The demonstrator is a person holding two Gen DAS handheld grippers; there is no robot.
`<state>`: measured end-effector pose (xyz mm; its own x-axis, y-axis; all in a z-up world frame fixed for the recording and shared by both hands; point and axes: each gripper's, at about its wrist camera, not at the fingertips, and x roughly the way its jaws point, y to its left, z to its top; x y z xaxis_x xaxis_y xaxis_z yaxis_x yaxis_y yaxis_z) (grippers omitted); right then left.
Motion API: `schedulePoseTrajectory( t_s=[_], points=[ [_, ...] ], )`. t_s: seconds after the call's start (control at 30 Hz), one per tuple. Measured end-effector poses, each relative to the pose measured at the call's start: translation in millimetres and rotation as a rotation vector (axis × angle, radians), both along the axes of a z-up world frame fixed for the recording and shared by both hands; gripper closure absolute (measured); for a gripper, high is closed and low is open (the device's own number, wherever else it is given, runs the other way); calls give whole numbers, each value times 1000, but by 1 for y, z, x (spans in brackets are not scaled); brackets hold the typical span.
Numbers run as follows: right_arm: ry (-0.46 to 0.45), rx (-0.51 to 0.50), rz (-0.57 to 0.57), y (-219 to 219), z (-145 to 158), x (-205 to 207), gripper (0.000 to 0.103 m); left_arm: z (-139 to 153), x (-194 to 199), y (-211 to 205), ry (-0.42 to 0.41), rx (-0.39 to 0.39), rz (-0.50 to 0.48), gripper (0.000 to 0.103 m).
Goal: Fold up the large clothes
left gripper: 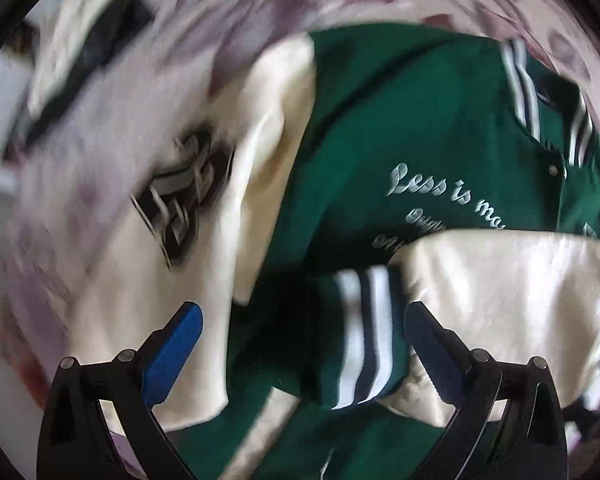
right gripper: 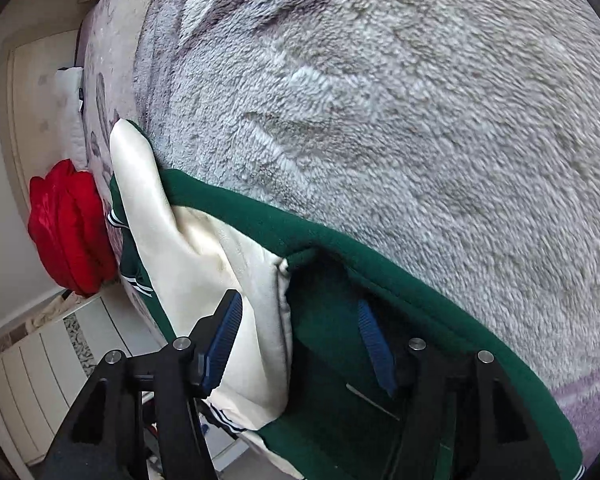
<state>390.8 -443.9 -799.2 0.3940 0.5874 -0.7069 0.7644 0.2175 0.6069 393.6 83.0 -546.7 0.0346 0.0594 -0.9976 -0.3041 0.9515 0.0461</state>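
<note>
Midway through folding a green varsity jacket (left gripper: pixel 400 128) with cream sleeves, spread on a bed under a fleece blanket (right gripper: pixel 400 100). One cream sleeve (left gripper: pixel 500 292) already laid across the chest lettering, its striped cuff (left gripper: pixel 364 336) pointing toward the camera. Left hand-held gripper (left gripper: pixel 300 344) poised straight above that cuff, jaws wide, pads clear of the cloth: released, gripping nothing. Right hand-held gripper (right gripper: pixel 304 340) angled down at the jacket's green edge (right gripper: pixel 340 240), jaws parted around a fold of green body and cream sleeve (right gripper: pixel 204 248); no pad seen pressing, so judged released.

Next, probably: close on the edge and carry it across, keeping layers together.

Plenty of open blanket beyond the green edge. Bed's side close on the near side, with a red cushion (right gripper: pixel 66 224) and a radiator (right gripper: pixel 32 376) past it; little room that way.
</note>
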Motion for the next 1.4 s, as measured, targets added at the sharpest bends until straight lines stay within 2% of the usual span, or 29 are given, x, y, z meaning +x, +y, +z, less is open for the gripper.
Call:
schedulePoseTrajectory(
  t_s=[0.07, 0.1, 0.13, 0.17, 0.2, 0.23, 0.27, 0.37, 0.43, 0.6, 0.8, 0.9, 0.97, 1.03, 1.07, 1.13, 1.23, 1.4],
  points=[
    [-11, 4, -8, -8, -7, 2, 42, -19, 0, 0, -3, -163, 23, 2],
    [-17, 9, -18, -5, -10, 12, 42, -27, 2, -5, -9, -197, 14, 9],
    [-29, 14, -29, -8, -14, 7, 42, -35, 4, -14, -16, -203, -1, 35],
    [-53, 23, -50, -8, -14, 8, 42, -39, 5, -23, -19, -179, -23, 51],
    [-72, 32, -68, -9, -17, 8, 42, -38, 4, -30, -40, -154, -44, 57],
    [-101, 41, -98, -10, -16, 8, 44, -33, 3, -35, -74, -142, -59, 72],
    [-123, 31, -135, -14, -14, 8, 58, -23, -2, -36, -124, -142, -59, 73],
    [-101, 28, -215, -12, -19, -1, 72, -1, -23, -24, -231, -150, 10, 75],
    [-83, 27, -233, -6, -27, -8, 79, -1, -38, -14, -229, -168, 54, 75],
    [-61, -25, -188, 14, -21, -5, 80, -25, -81, 7, -135, -247, 199, 75],
    [-22, -39, -59, 26, -7, 11, 76, -22, -134, 11, -121, -257, 274, 74],
    [8, -62, 24, 37, 4, 18, 64, -20, -154, 12, -111, -243, 300, 74],
    [49, -84, 89, 47, 17, 21, 51, -18, -160, 15, -107, -244, 327, 75],
    [97, -118, 169, 58, 31, 25, 47, -12, -161, 19, -123, -238, 338, 75],
    [121, -145, 210, 64, 38, 27, 42, -7, -158, 22, -139, -221, 335, 75],
    [133, -182, 277, 77, 49, 29, 42, 1, -147, 29, -174, -201, 332, 75],
    [108, -184, 331, 103, 63, 26, 42, 18, -119, 45, -251, -162, 310, 75],
    [112, -139, 338, 150, 44, 29, 42, 37, -36, 61, -374, -115, 216, 75]
  ],
)
